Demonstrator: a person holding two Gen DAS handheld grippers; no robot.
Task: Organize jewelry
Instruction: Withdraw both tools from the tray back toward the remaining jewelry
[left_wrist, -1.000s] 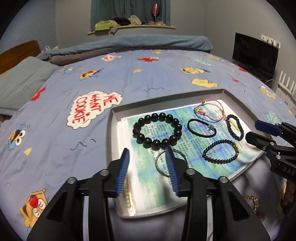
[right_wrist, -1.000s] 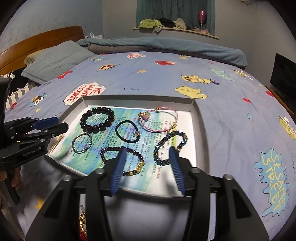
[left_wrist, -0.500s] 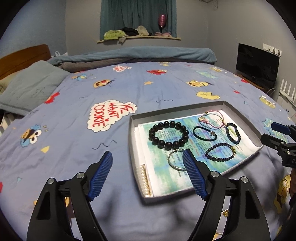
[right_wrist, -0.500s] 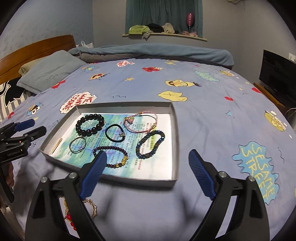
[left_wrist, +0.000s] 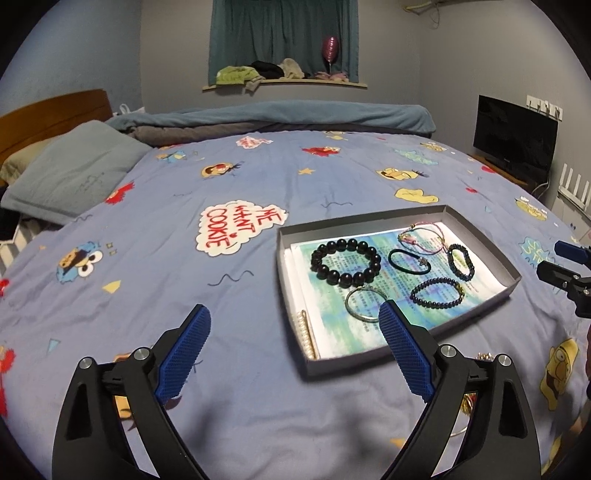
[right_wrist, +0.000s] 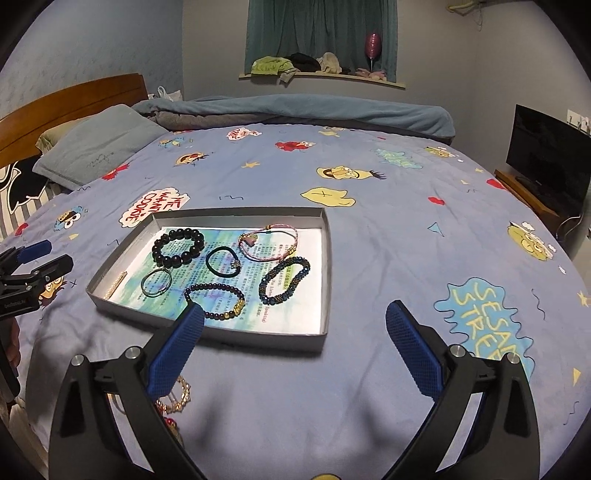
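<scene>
Both hand-held grippers, left (left_wrist: 293, 347) and right (right_wrist: 295, 343), spread empty; bracelets spaced apart in tray (right_wrist: 207, 330), centre frame, for easy picking.

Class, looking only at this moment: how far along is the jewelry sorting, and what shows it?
Mostly done, it seems: the big bead bracelet, black band, pink cord bracelet and other pieces lie spaced out in the tray. Nothing is in hand: left gripper and right gripper are open and empty. Left: gold jewelry on the bedspread, outside the tray.
</scene>
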